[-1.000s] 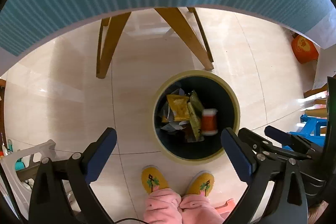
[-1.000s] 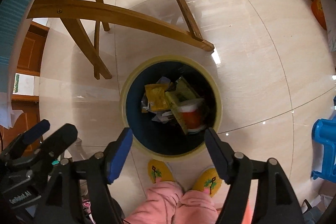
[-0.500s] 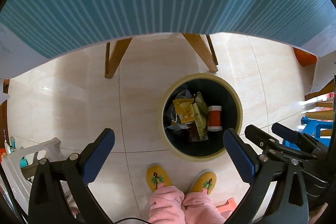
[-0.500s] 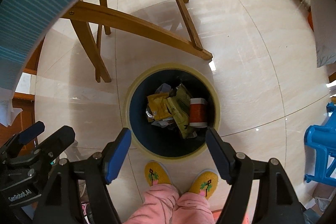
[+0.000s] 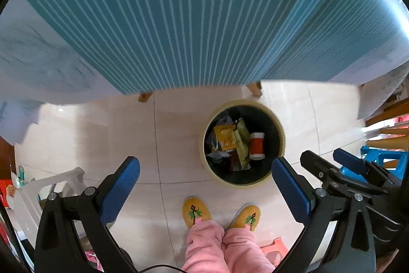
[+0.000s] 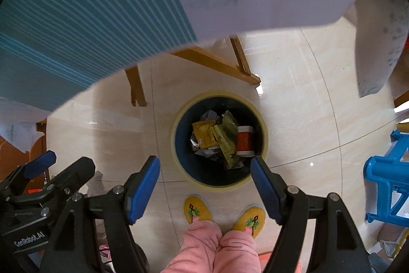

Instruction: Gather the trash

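Observation:
A round bin with a pale yellow rim (image 5: 283,142) (image 6: 265,134) stands on the tiled floor beside the table's legs. In it lie a red and white cup (image 5: 256,146) (image 6: 245,141), a yellow wrapper (image 5: 225,137) (image 6: 203,135), a green wrapper (image 5: 242,145) (image 6: 226,142) and other scraps. My left gripper (image 5: 204,186) is open and empty, high above the floor. My right gripper (image 6: 205,184) is open and empty too, above the bin's near edge.
The table with a teal striped cloth (image 5: 191,17) (image 6: 76,17) fills the upper part of both views, wooden legs (image 6: 217,63) under it. The person's yellow slippers (image 5: 196,211) (image 6: 196,209) stand just before the bin. A blue plastic stool (image 6: 383,183) stands right, a white stool (image 5: 46,191) left.
Both grippers have risen and drawn back; the bin looks smaller and the tablecloth covers more of the views. The red and white cup has settled still in the bin.

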Demonstrator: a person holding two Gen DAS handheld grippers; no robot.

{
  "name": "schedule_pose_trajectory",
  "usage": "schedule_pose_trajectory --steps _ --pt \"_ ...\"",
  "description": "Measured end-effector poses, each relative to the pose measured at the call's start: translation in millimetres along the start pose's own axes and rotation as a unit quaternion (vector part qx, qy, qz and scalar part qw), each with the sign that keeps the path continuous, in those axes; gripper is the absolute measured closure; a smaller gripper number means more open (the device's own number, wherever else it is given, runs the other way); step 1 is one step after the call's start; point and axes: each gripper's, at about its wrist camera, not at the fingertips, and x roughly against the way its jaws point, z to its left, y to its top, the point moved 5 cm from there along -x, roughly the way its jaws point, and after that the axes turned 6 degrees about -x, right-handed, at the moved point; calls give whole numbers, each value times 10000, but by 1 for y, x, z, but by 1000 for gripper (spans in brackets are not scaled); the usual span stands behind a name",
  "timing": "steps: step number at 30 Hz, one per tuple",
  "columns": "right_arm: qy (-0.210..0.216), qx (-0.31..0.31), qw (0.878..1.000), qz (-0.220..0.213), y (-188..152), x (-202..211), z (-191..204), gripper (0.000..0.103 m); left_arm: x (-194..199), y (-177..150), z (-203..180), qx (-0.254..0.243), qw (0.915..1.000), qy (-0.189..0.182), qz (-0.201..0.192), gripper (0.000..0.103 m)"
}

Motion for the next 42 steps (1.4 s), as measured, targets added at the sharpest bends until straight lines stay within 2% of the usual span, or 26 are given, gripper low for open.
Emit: schedule_pose_trajectory --steps 9,15,24,31,35,42 --pt "75 117 9992 -385 20 91 26 29 107 35 1 13 9980 -12 -636 1" --pt "206 265 9966 -755 41 166 48 29 180 58 5 4 9952 47 -981 1" --pt "462 314 9914 -1186 60 261 69 29 276 79 16 168 9873 144 -1573 1" --pt "623 382 9847 -1582 59 312 82 29 321 81 17 158 9824 192 -1851 1" --pt "607 481 9798 -1846 58 333 91 29 331 81 17 138 9814 241 -1901 1" --pt "562 572 9767 -1989 54 345 101 29 340 81 20 200 9799 311 -1959 1"
